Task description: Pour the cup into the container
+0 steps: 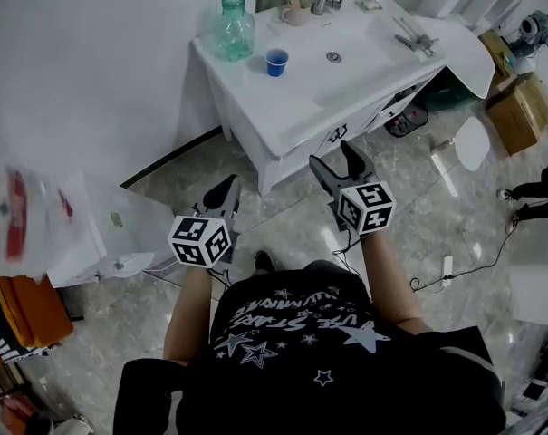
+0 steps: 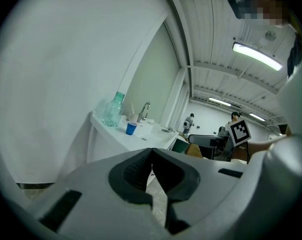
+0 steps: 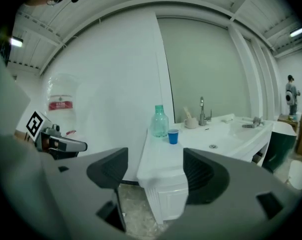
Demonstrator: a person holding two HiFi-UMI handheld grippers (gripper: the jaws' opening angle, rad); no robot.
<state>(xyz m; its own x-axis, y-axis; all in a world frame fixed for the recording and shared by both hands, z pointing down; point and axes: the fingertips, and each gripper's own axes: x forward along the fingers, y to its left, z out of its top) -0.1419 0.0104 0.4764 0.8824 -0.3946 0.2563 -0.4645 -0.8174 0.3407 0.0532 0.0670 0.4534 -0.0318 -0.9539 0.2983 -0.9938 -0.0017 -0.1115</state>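
Left gripper (image 1: pixel 223 194): clenched, empty. Right gripper (image 1: pixel 335 158): spread wide, empty. Open floor (image 1: pixel 278 217) before vanity (image 1: pixel 283 127) edge; blue cup (image 1: pixel 276 62) beyond.

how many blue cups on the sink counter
1: the blue cup stands on the sink counter, beside the green bottle. None looks hidden.

My left tool (image 1: pixel 224 191) reaches out ahead, jaws pressed together (nothing between them); my right tool (image 1: pixel 335 159) points the same way, jaws wide, empty.
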